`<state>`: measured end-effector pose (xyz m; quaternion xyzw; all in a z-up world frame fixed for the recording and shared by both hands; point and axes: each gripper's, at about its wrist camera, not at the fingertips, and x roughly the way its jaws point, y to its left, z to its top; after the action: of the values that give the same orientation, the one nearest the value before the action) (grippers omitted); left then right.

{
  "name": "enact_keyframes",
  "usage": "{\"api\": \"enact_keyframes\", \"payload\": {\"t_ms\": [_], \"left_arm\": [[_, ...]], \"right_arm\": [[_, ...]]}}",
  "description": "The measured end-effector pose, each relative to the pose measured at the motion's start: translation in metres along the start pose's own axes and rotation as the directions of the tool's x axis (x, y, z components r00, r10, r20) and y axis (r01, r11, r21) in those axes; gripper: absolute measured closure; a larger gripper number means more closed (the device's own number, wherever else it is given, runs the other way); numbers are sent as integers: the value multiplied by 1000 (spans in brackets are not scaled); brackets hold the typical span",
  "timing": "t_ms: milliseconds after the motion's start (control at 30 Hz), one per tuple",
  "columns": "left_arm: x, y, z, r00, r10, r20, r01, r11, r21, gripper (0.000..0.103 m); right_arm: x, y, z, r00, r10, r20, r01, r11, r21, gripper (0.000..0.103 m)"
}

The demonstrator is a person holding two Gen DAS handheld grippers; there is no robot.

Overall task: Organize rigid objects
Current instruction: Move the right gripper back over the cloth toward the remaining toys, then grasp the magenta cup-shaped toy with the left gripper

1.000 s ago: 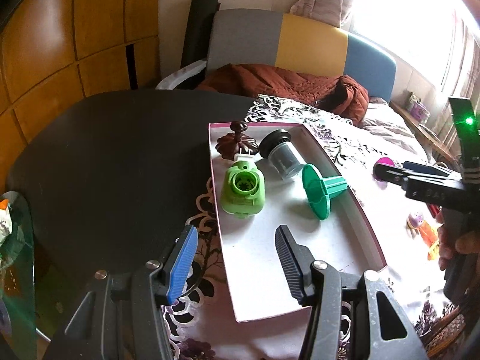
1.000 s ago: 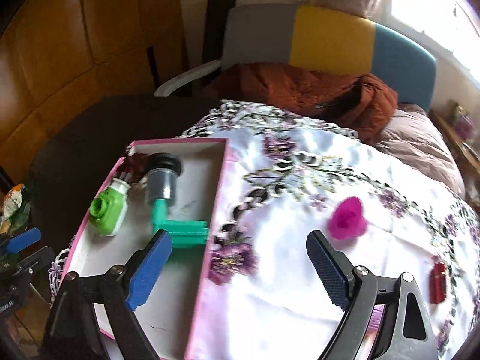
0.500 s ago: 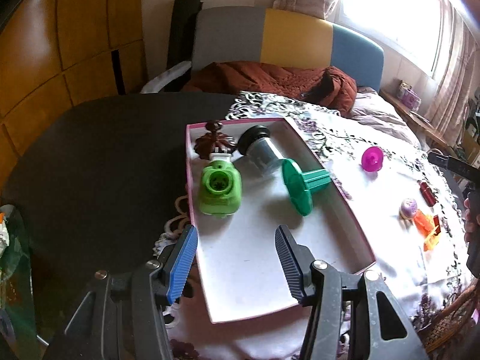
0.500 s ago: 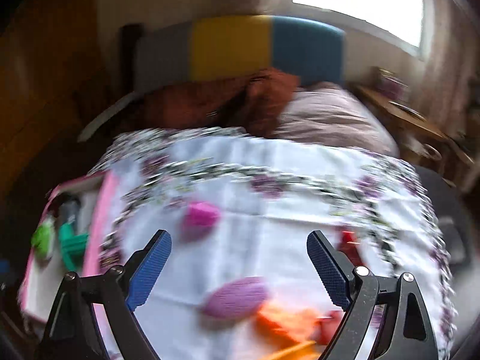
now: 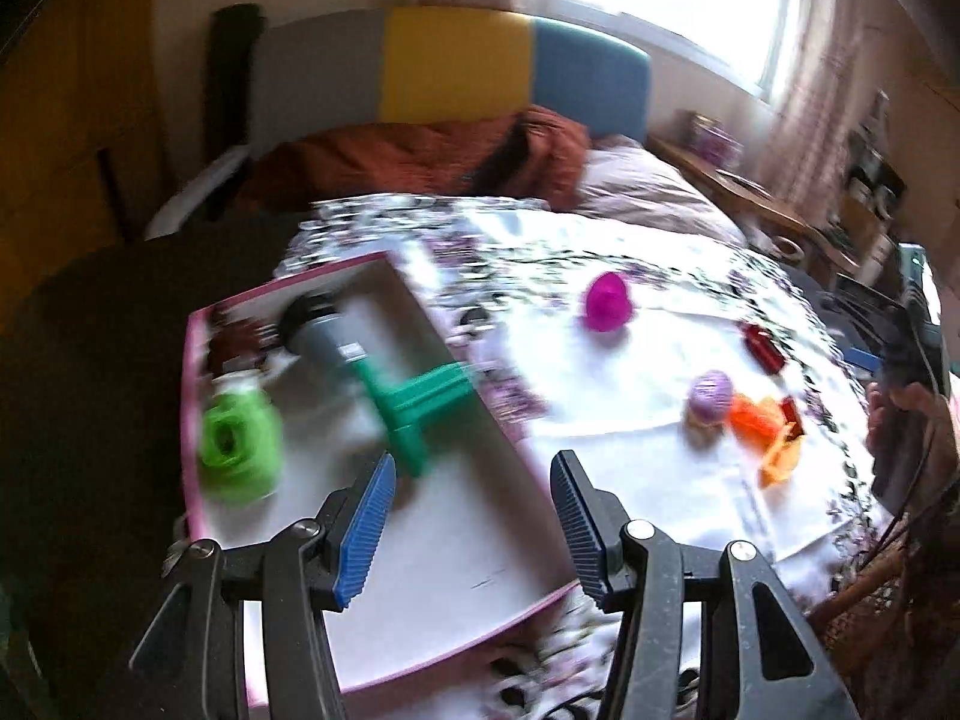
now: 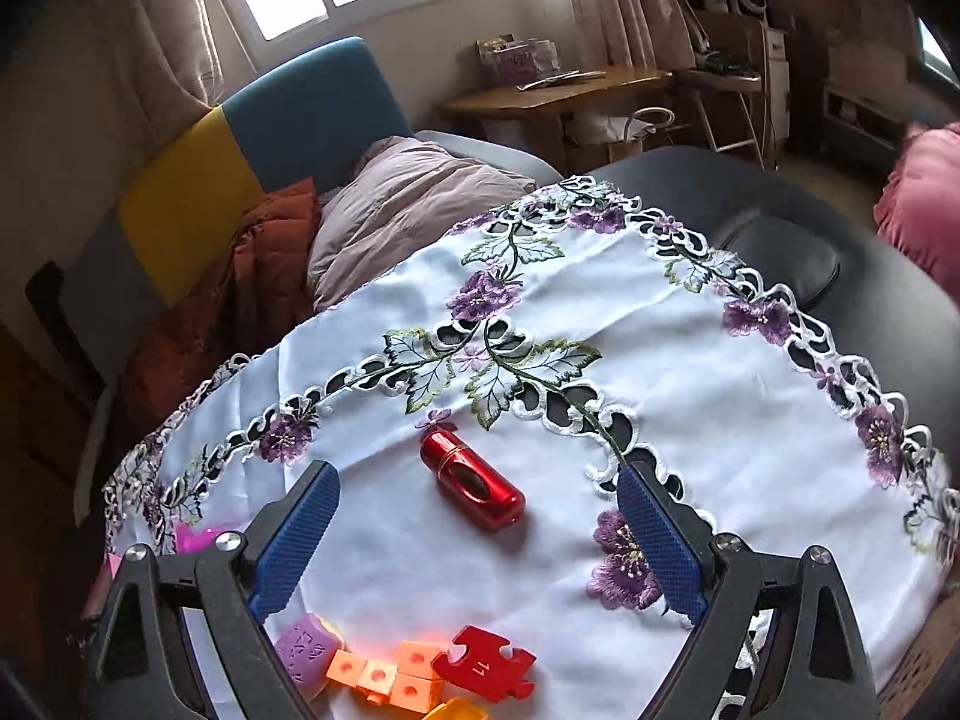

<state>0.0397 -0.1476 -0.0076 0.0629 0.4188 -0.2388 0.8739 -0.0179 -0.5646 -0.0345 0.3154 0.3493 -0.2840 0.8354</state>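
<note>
On the white embroidered tablecloth, stitched with purple flowers and cut-out leaf scrolls, a glossy red metal capsule with rounded ends lies on its side, tilted, ahead of and between the two blue ribbed pads of the right claw, whose jaws stand wide with nothing in them. Nearer the camera, low between the fingers, sits a flat red puzzle piece marked "11", touching a cluster of orange plastic cubes with round studs; a lilac block with faint embossed marks I cannot read is just beside them, and a scrap of something magenta shows behind the left finger. The dark table shows beyond the cloth's scalloped edge. In the blurred left wrist view, the left claw is also open and empty, hovering over the near end of a shallow pink-rimmed white tray. In the tray's far half lie a lime-green plastic piece, a teal T-shaped plastic part resting against a grey cylinder with a black cap, and something dark brown in the corner. To the right of the tray, on the cloth, the magenta object, the capsule, the lilac block and the orange pieces lie well apart from this claw. A hand holding the other tool shows at the right edge.
</note>
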Motion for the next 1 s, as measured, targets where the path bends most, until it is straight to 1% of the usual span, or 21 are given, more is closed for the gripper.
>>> {"api": "enact_keyframes", "payload": {"t_ms": [100,200,300,467,567,633,733,800,833,933,967,1000], "left_arm": [[15,-22,16,999,-42,-18,42,999,24,48],[31,-39,29,998,-59,-32,60,997,52,48],[54,-56,43,995,-74,-63,78,995,64,48],[88,-69,64,991,-99,-95,103,994,45,48],[106,-80,75,988,-115,-107,121,991,52,48],[116,-86,79,987,-112,-118,120,991,65,48],[135,-100,89,988,-100,-120,115,985,127,37],[147,-106,99,990,-91,-108,110,976,187,27],[151,-108,102,991,-85,-107,106,972,208,20],[171,-113,115,990,-64,-124,98,953,286,17],[178,-114,118,989,-60,-132,99,946,308,13],[185,-115,120,988,-53,-146,99,940,326,10]], "right_arm": [[-3,-3,-2,1000,5,1,-5,1000,17,7],[0,-9,-4,1000,14,-11,-13,999,46,6],[1,-12,-4,1000,22,-18,-21,998,66,6],[2,-10,-3,999,30,-24,-29,998,62,6],[5,-8,-3,998,44,-34,-42,998,55,6],[6,-6,-3,998,57,-40,-55,997,53,6],[7,-4,-4,996,71,-48,-69,996,48,6],[8,-3,-4,995,80,-51,-77,996,47,6],[9,-3,-4,995,84,-57,-82,996,46,6],[10,-2,-4,993,98,-62,-95,994,48,6],[10,-2,-4,993,102,-62,-99,994,48,6],[10,-2,-3,993,105,-62,-102,994,51,6]]}}
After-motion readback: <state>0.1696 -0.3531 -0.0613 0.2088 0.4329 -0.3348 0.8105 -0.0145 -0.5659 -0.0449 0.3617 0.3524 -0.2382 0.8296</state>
